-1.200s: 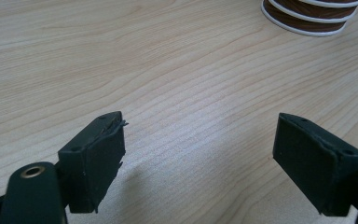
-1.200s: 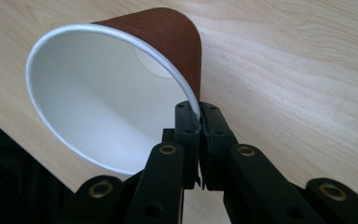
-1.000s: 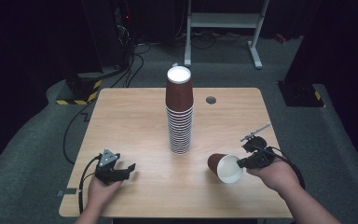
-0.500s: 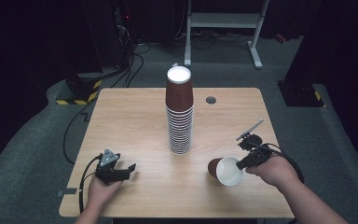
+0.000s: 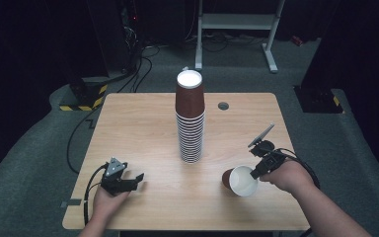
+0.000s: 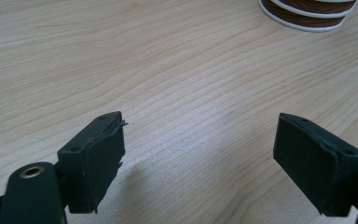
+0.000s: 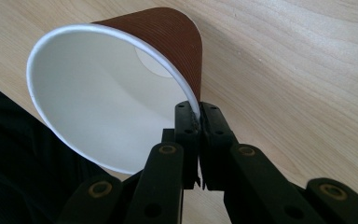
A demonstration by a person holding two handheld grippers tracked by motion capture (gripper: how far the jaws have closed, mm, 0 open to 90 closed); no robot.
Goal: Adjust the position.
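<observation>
A tall stack of brown ribbed paper cups (image 5: pixel 190 123) stands upside down at the middle of the wooden table (image 5: pixel 138 123); its base rims (image 6: pixel 307 11) lie ahead of my left gripper. My right gripper (image 5: pixel 253 174) is at the front right, shut on the white rim of a single brown cup (image 5: pixel 239 180). That cup (image 7: pixel 107 93) is tilted on its side, white inside facing the camera, with the wall pinched between the pads of my right gripper (image 7: pixel 198 116). My left gripper (image 5: pixel 137 180) rests low at the front left, open (image 6: pixel 200 158), with bare wood between its jaws.
A small round grey grommet (image 5: pixel 223 105) sits in the table near its far edge. Black cables (image 5: pixel 86 143) trail off the left side onto the grey carpet. A metal stand (image 5: pixel 237 22) is on the floor beyond the table.
The right hand has turned slightly, bringing the held cup's white mouth more toward the camera. The left hand and the stack have not moved.
</observation>
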